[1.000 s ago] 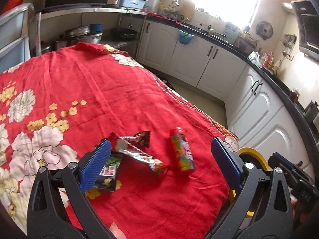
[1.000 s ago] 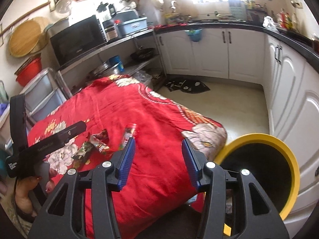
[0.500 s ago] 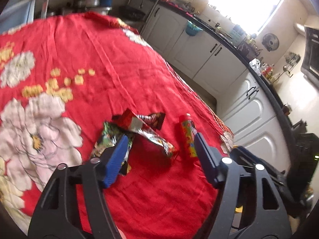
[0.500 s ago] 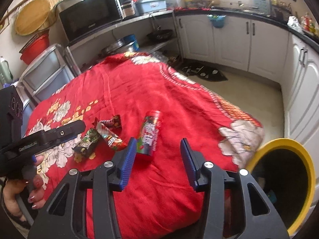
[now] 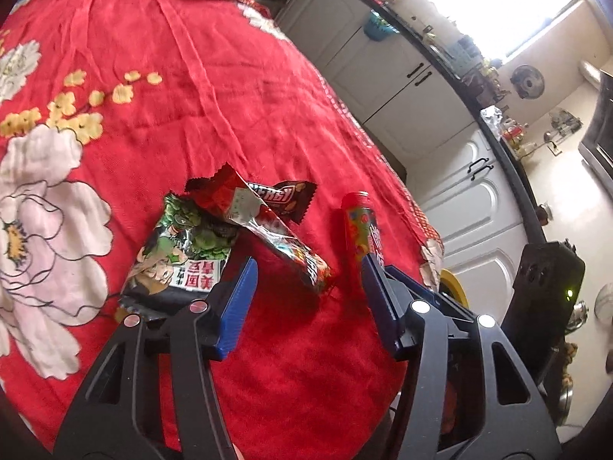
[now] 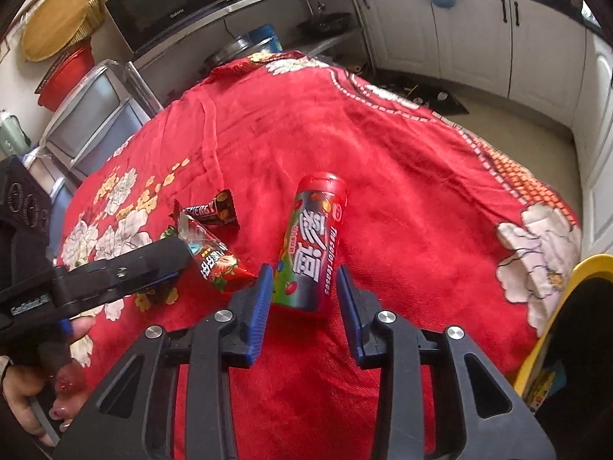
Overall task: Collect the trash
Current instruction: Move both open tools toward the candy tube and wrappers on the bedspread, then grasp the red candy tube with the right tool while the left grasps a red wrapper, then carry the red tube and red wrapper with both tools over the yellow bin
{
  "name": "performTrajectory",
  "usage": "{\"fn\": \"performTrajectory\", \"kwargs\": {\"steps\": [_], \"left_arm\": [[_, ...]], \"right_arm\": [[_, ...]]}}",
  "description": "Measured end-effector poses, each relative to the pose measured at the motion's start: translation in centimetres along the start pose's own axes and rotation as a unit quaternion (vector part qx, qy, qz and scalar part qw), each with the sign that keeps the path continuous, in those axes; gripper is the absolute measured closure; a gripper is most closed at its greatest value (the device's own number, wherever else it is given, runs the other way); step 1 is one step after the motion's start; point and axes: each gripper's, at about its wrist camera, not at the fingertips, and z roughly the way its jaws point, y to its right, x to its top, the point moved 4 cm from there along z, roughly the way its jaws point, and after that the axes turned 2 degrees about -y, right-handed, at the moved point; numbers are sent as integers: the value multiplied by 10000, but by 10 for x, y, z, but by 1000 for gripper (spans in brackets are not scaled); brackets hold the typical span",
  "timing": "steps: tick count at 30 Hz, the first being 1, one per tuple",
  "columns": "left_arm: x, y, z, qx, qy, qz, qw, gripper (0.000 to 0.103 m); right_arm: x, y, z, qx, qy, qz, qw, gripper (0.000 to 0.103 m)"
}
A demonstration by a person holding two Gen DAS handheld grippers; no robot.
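My right gripper (image 6: 302, 299) points down at the candy tube (image 6: 312, 243), which lies on its side on the red flowered tablecloth (image 6: 402, 161), red cap at the far end. Its near end sits between my 2 blue pads (image 6: 260, 306); the jaws are closing, with a sliver of gap showing on each side, so nothing is pinched yet. To the right of the tube the cloth runs bare to its patterned border, where it drops off the table edge; past that edge, at the near right, is the yellow-rimmed bin (image 6: 555, 306). Far of the tube the cloth is open all the way to the far edge.

My left gripper (image 5: 306, 299) hangs over the 3 wrappers, jaws spread and closing. The near end of the long red wrapper (image 5: 279, 237) lies in the gap between the pads, untouched. The green snack packet (image 5: 180, 253) lies just left of my left pad (image 5: 237, 306), its near corner under it, and the dark chocolate bar wrapper (image 5: 283, 197) sits farther off, touching the red one. The candy tube (image 5: 360, 226) lies just right of these, apart from them, its near end behind my right pad. Left and far of the wrappers the cloth is wide open; to the right, past the tube, the table edge comes soon.
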Motion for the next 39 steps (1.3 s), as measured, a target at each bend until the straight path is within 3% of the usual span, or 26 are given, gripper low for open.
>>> {"fn": "performTrajectory", "kwargs": {"steps": [7, 12, 17, 19, 39], "left_arm": [[8, -6, 21, 145, -156, -206, 9996, 56], [12, -10, 29, 338, -144, -176, 9992, 67], [9, -13, 28, 389, -139, -85, 9991, 88], [8, -14, 28, 352, -148, -54, 9993, 91], [-13, 36, -12, 398, 355, 931, 9942, 95]], "right_arm": [[-2, 10, 12, 196, -29, 277, 9994, 74], [-3, 12, 6, 159, 69, 255, 9995, 75], [-7, 13, -5, 58, 207, 189, 9996, 75], [-9, 13, -9, 2, 255, 173, 9995, 75], [-28, 13, -64, -68, 687, 151, 9975, 75]]}}
